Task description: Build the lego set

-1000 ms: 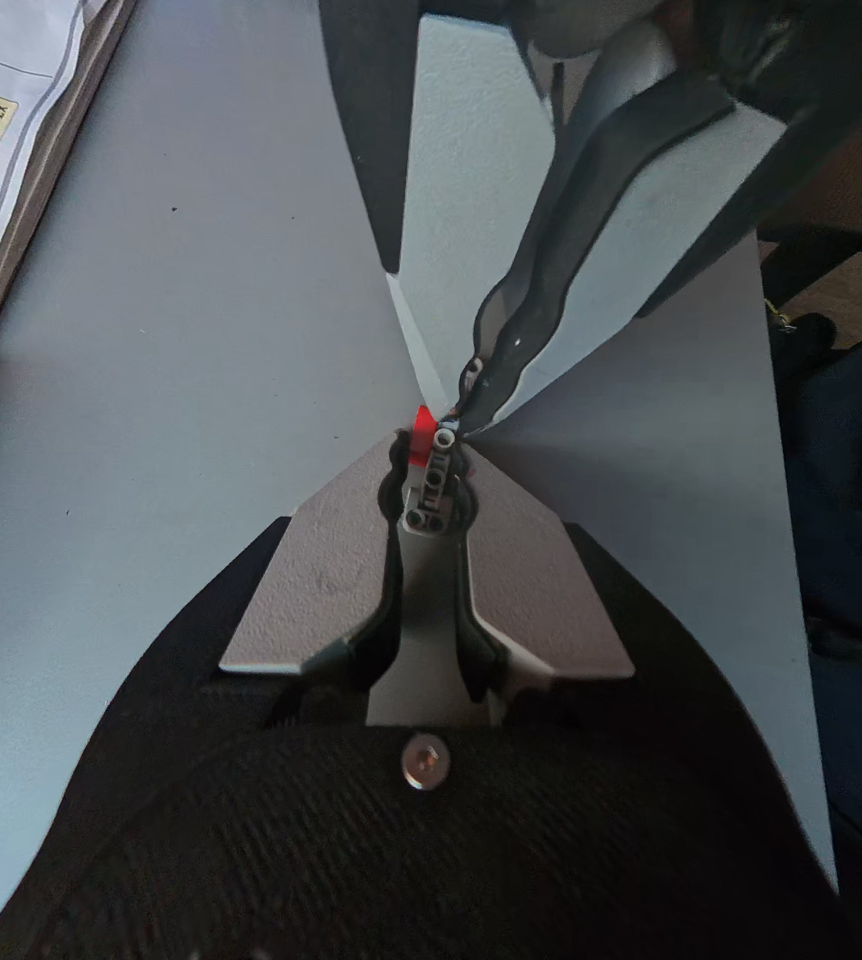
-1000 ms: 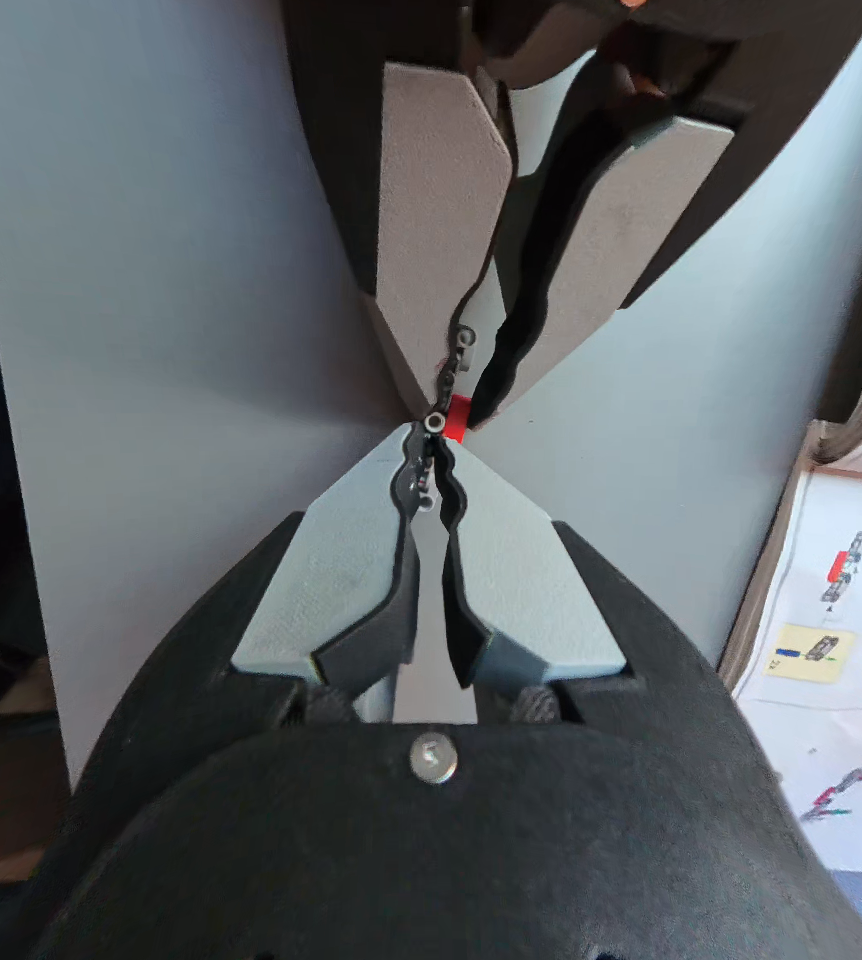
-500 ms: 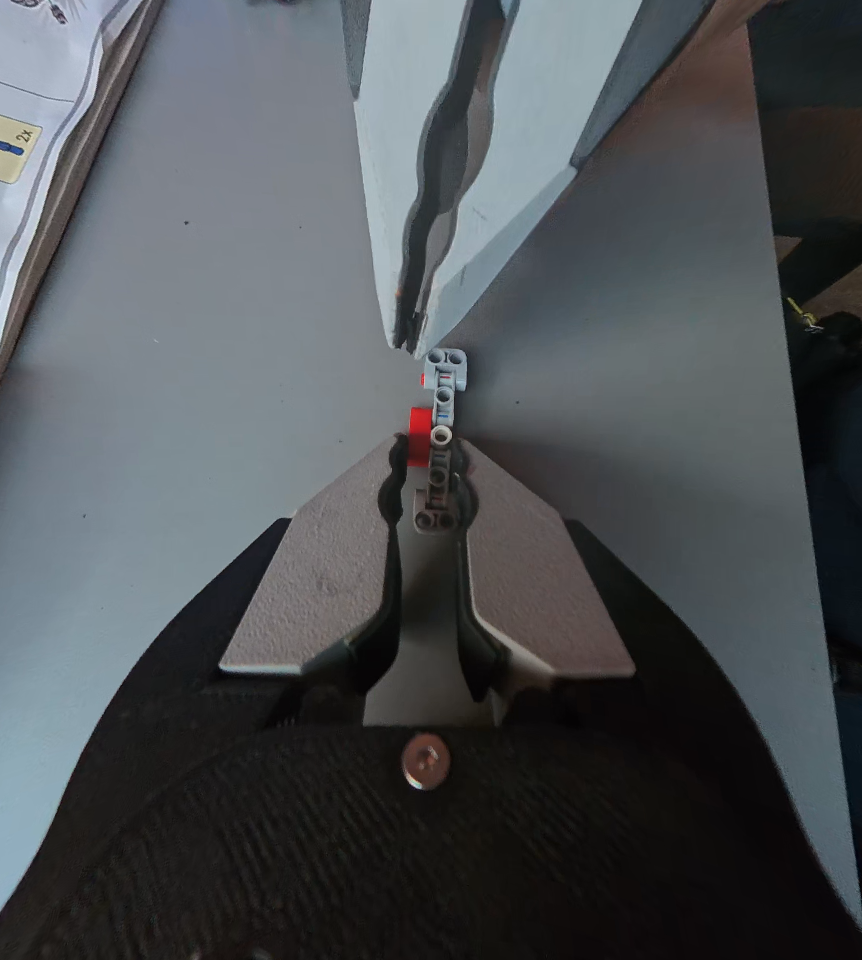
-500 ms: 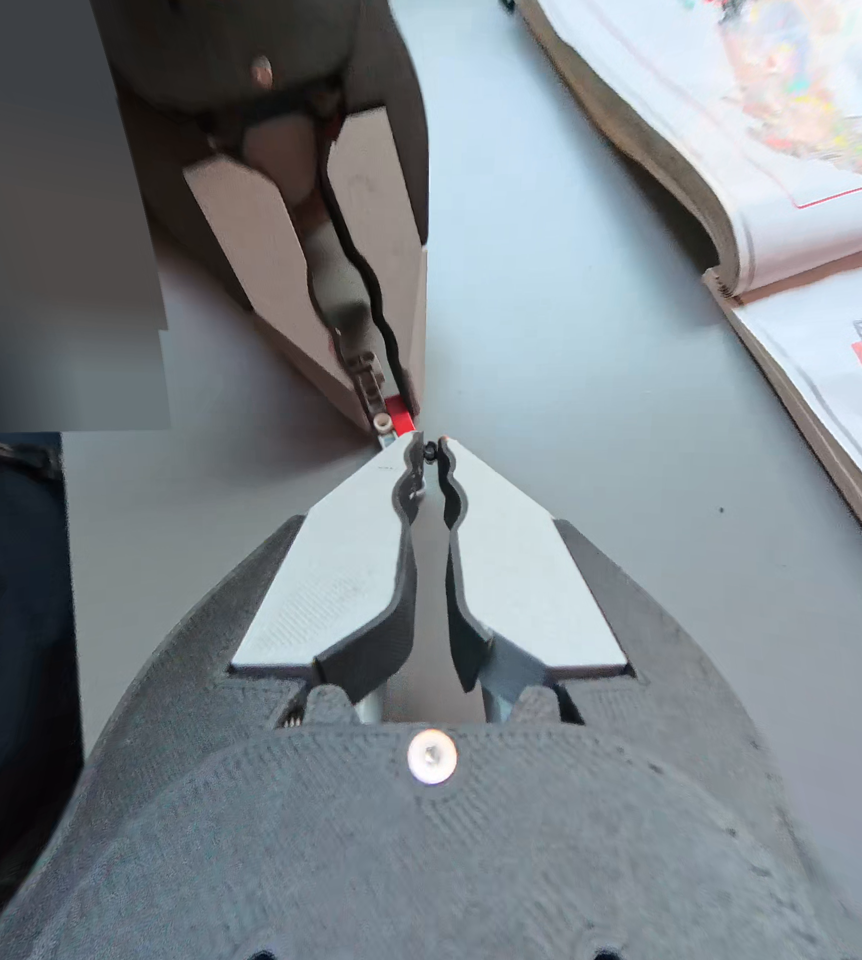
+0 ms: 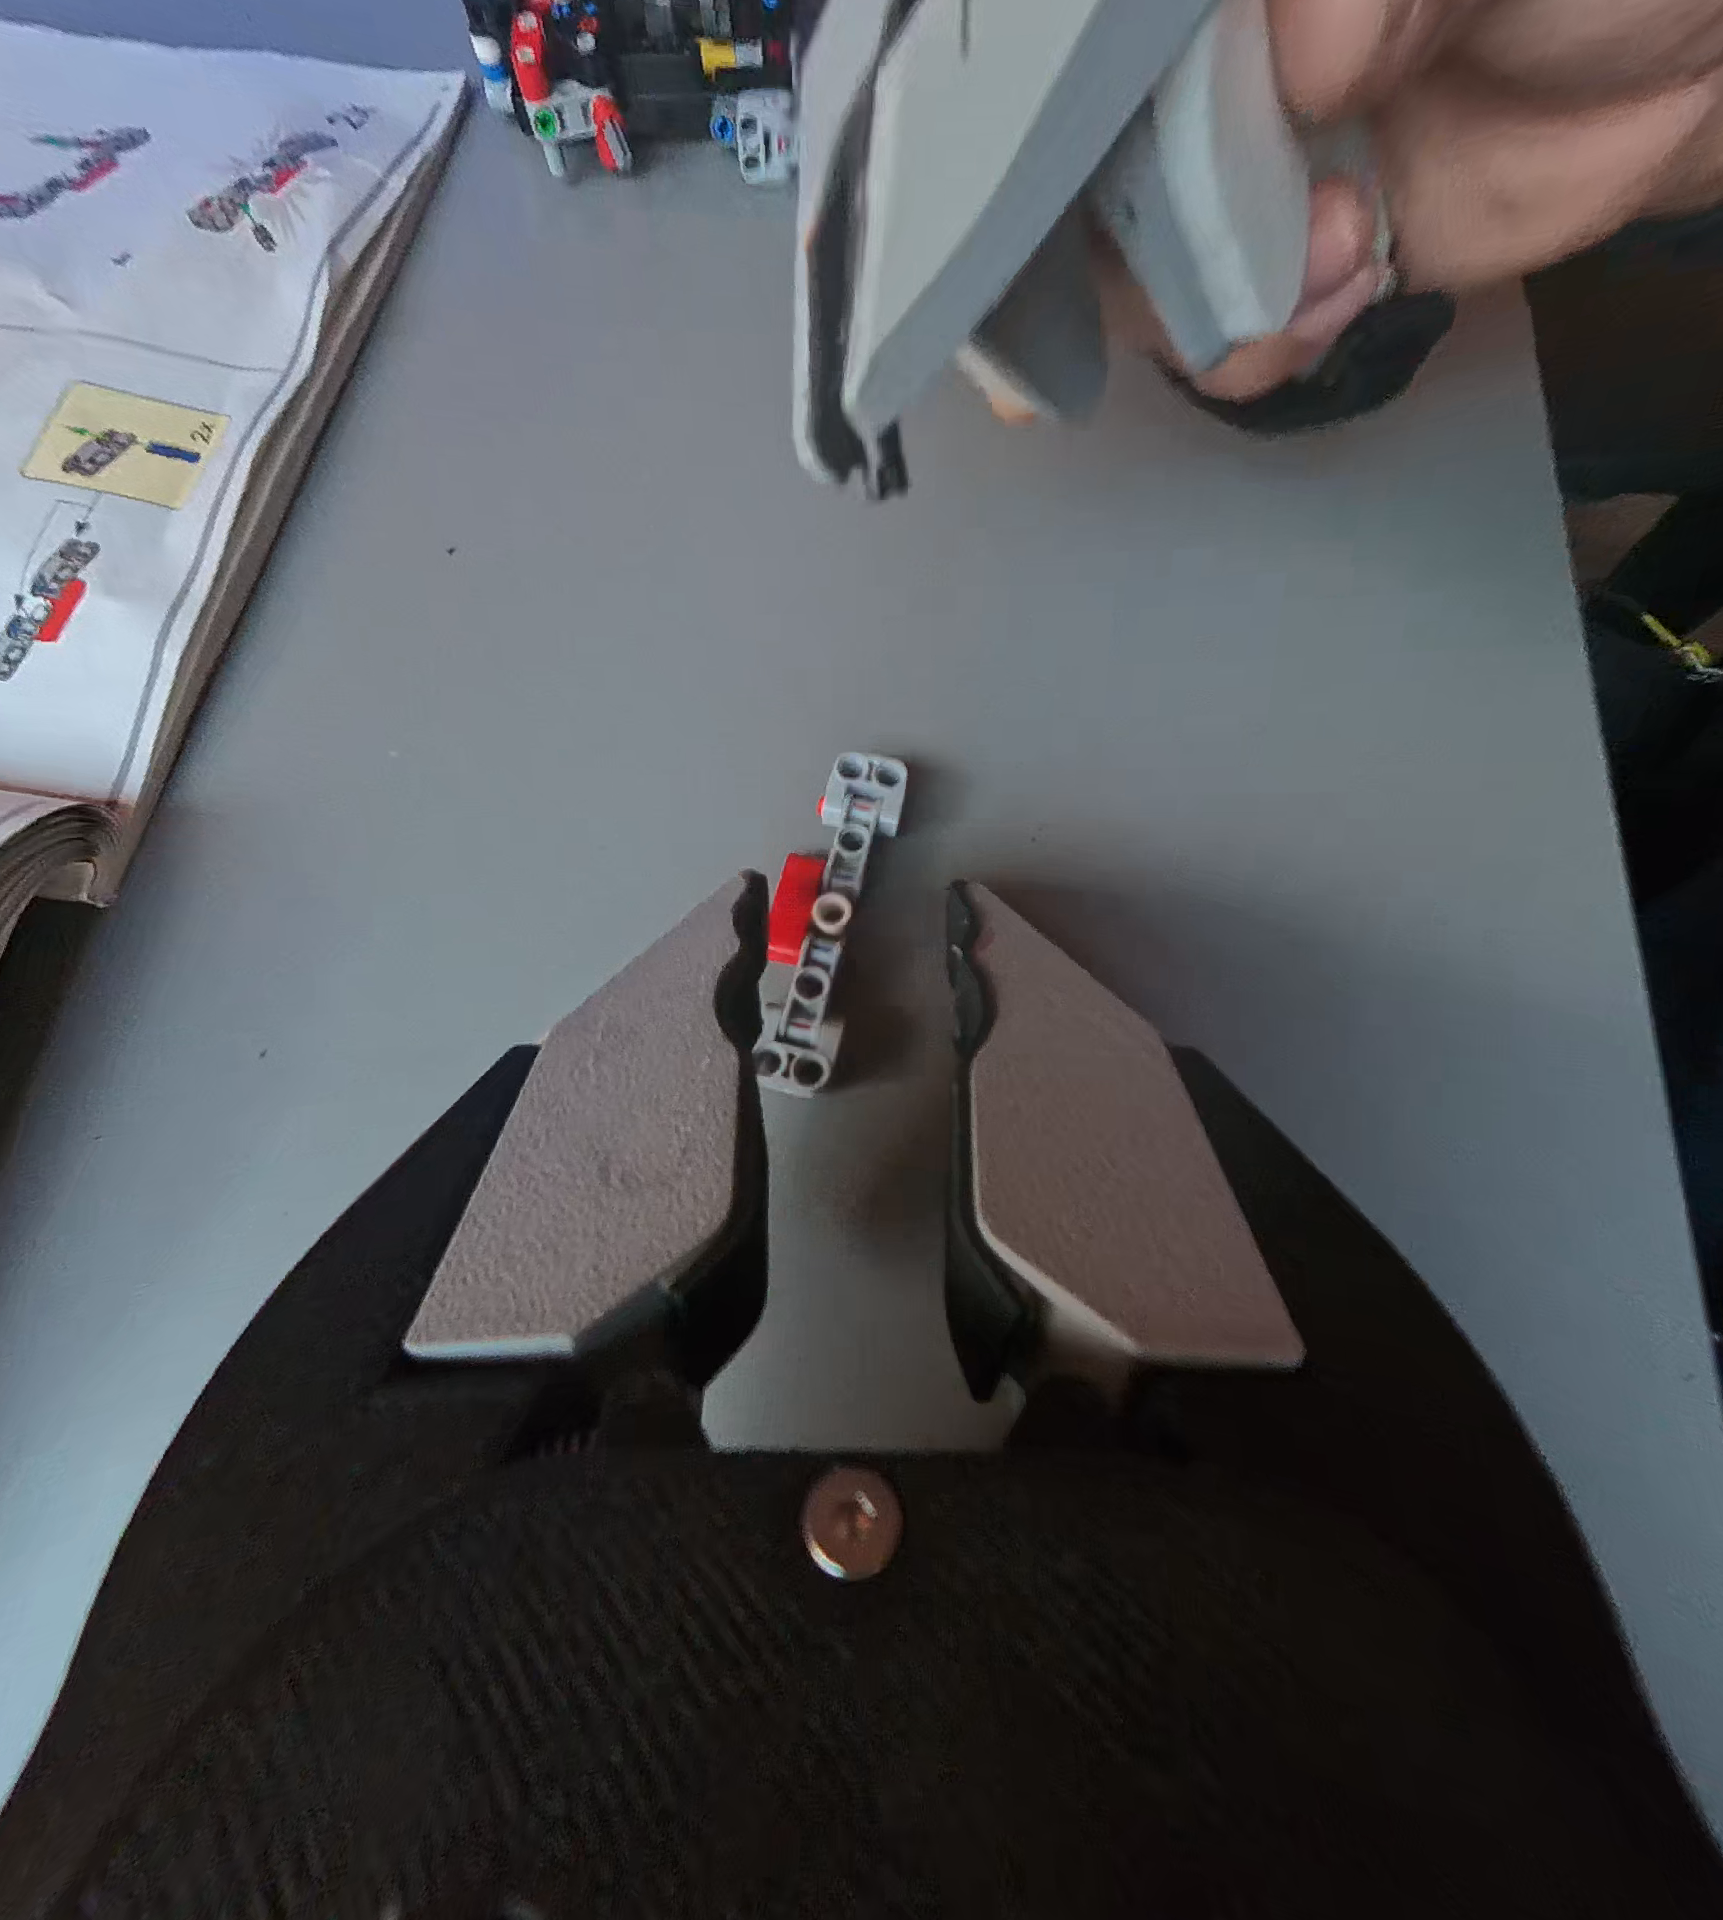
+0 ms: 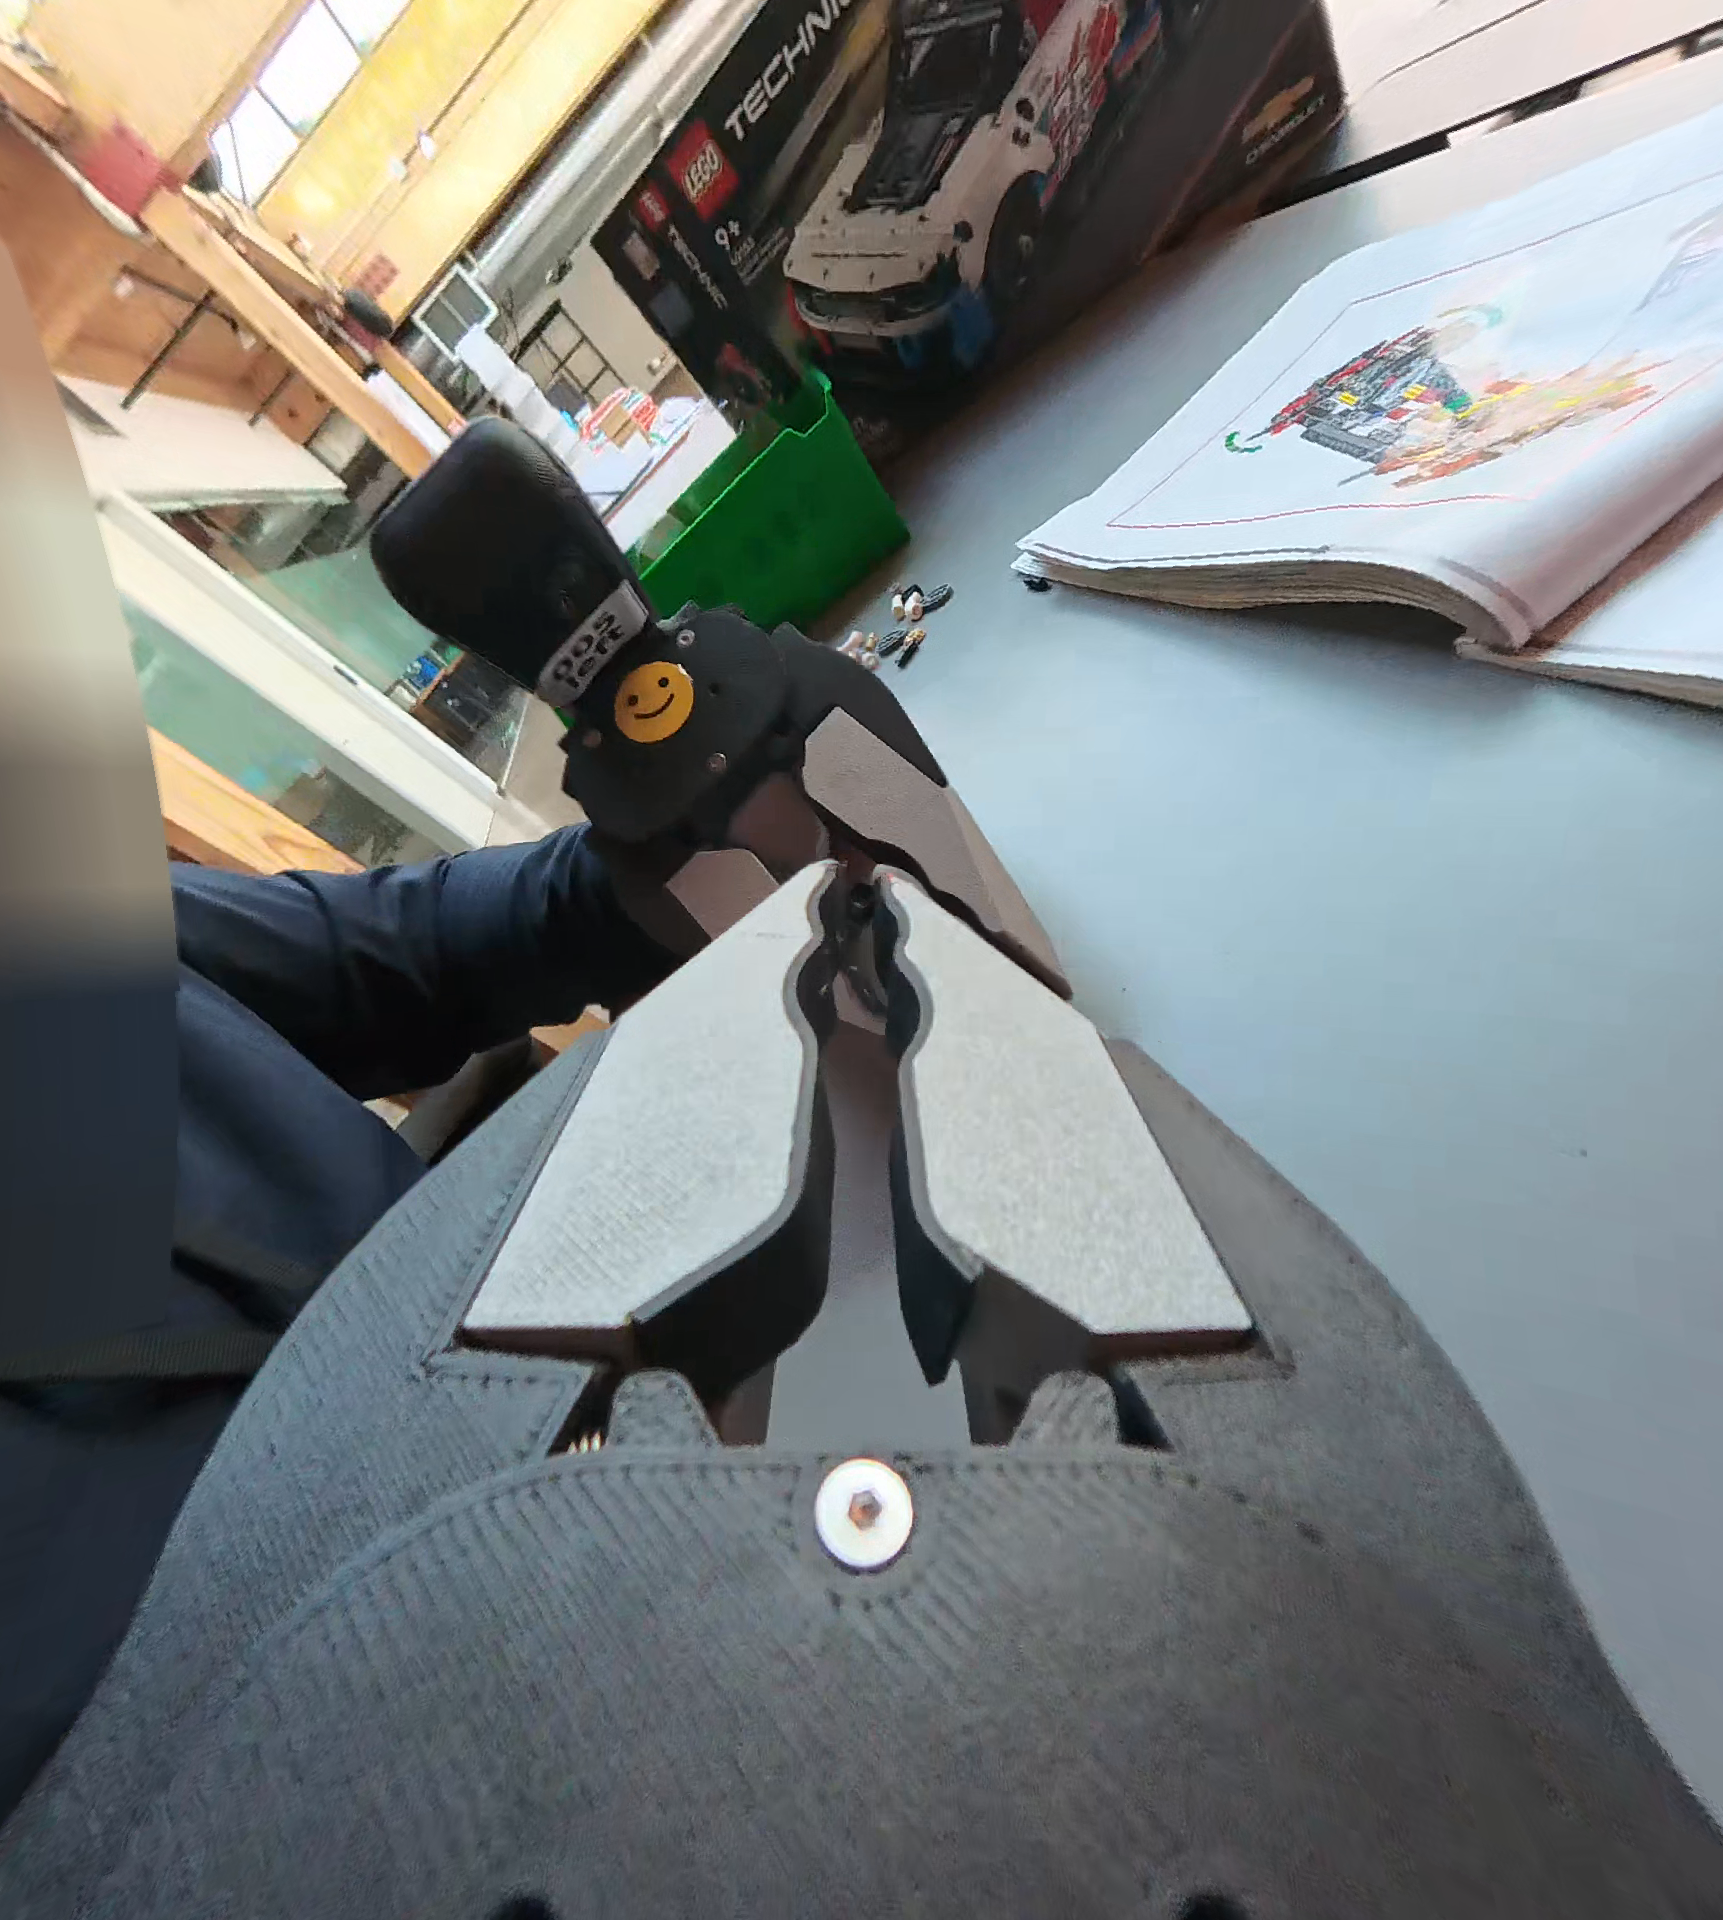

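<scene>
A small grey beam assembly (image 5: 829, 925) with a red piece on its left side lies on the grey table (image 5: 1148, 675). My left gripper (image 5: 857, 886) is open around it. The left pad (image 5: 745, 966) is close against the red piece, and the right pad (image 5: 966, 966) stands clear of it. My right gripper (image 5: 857, 468) hangs farther off above the table in a person's hand (image 5: 1511, 135), its fingers together. In the right wrist view the right gripper (image 6: 852, 883) is shut. The left gripper's black body with a yellow sticker (image 6: 653, 702) is just beyond it.
An open instruction book (image 5: 109, 364) lies at the left, and shows in the right wrist view (image 6: 1459, 416). A pile of small parts (image 5: 639, 73) sits at the far edge. A printed box (image 6: 940, 187), a green bin (image 6: 784, 509) and loose bits (image 6: 898, 623) stand beyond. The table edge (image 5: 1605, 831) runs on the right. Left tips to right tips: about 8 centimetres.
My left gripper has opened and the grey assembly, held in it before, now rests on the table. My right gripper, shut throughout, has drawn back from the assembly's far end.
</scene>
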### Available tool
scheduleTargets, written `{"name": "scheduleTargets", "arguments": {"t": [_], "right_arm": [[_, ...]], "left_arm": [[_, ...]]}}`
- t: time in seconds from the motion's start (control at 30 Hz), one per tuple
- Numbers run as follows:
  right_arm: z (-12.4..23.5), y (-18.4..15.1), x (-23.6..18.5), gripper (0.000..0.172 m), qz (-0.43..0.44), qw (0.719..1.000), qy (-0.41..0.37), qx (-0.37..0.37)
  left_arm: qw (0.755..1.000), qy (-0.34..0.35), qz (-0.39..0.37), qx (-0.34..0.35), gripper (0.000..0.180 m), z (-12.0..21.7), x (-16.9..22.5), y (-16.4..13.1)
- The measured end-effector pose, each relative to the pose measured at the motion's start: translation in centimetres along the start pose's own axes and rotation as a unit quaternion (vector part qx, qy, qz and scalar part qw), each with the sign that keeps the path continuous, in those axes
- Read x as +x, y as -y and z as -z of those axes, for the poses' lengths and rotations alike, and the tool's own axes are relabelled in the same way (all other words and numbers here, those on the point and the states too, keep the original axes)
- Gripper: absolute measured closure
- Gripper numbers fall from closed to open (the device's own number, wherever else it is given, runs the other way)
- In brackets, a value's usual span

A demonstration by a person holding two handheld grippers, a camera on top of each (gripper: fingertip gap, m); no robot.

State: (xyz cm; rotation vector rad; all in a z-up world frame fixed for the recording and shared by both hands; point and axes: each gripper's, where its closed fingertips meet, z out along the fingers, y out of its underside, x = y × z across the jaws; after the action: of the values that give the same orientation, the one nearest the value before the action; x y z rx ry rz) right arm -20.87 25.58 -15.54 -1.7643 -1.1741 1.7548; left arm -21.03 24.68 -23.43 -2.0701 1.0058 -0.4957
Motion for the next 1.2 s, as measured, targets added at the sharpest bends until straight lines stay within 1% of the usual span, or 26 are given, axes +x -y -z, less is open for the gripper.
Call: {"name": "scheduleTargets", "arguments": {"t": [0.1,0.23,0.33,0.4,0.47,0.7,0.93,1.2], "right_arm": [[-0.3,0.1,-0.3,0.170,-0.023,0.999,0.009,0.026],[-0.6,0.6,-0.4,0.170,-0.092,0.993,0.040,0.069],[-1.4,0.4,-0.2,0.170,-0.140,0.985,0.053,0.083],[-2.1,0.2,-0.1,0.169,-0.156,0.983,0.060,0.082],[-2.5,0.2,0.2,0.169,-0.154,0.983,0.050,0.085],[-2.9,0.3,1.1,0.170,-0.150,0.984,0.022,0.093],[-3.0,0.4,1.7,0.170,-0.155,0.982,0.007,0.106],[-3.1,0.7,1.8,0.170,-0.159,0.981,0.006,0.113]], "left_arm": [[0.999,0.026,-0.007,0.041,0.152,0.8,-0.5,1.5],[0.990,0.088,-0.034,0.106,0.157,2.3,-1.4,3.8],[0.983,0.113,-0.057,0.131,0.160,3.0,-1.3,4.8],[0.981,0.130,-0.064,0.127,0.167,3.0,-1.6,4.8],[0.982,0.131,-0.068,0.119,0.172,2.9,-1.7,4.4],[0.983,0.137,-0.047,0.111,0.174,2.8,-2.4,3.9],[0.980,0.160,-0.055,0.104,0.180,2.9,-2.8,3.8],[0.983,0.137,-0.033,0.115,0.180,3.1,-2.8,3.8]]}}
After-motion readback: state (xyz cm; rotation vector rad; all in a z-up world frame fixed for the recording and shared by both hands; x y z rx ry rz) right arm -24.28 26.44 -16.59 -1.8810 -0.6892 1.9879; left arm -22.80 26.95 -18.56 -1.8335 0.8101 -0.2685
